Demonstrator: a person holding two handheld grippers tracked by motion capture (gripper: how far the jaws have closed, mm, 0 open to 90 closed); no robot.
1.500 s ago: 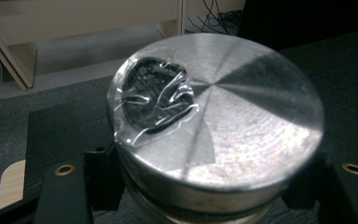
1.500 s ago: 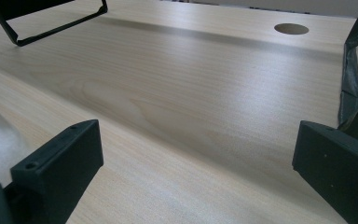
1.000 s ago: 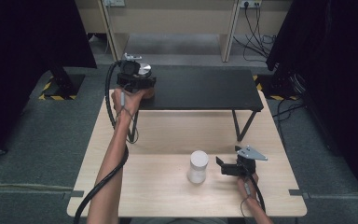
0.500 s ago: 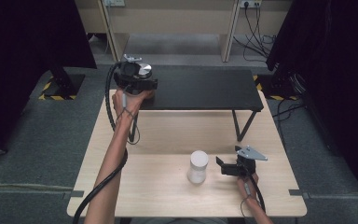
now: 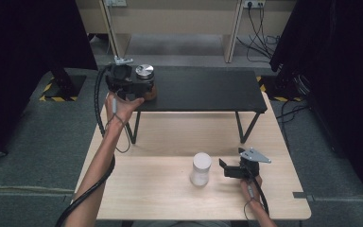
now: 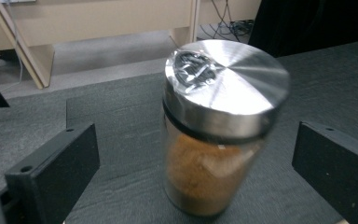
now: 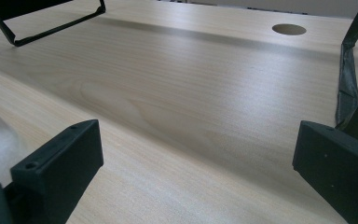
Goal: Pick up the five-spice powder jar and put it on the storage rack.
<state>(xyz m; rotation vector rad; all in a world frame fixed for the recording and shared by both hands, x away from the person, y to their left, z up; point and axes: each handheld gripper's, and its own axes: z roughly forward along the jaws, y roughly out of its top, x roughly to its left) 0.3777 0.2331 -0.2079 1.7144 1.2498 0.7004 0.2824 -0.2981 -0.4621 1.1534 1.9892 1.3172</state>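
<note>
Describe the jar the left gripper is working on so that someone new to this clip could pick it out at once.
Find the black raised shelf across the far side of the wooden table. At the shelf's left end, between the open jaws of the left gripper, stands the glass jar. It has a shiny steel lid and brown powder inside, unlike the white container down on the wood.

Glass jar with brushed-metal lid (shiny); matt black shelf; smooth pale wood table.
</note>
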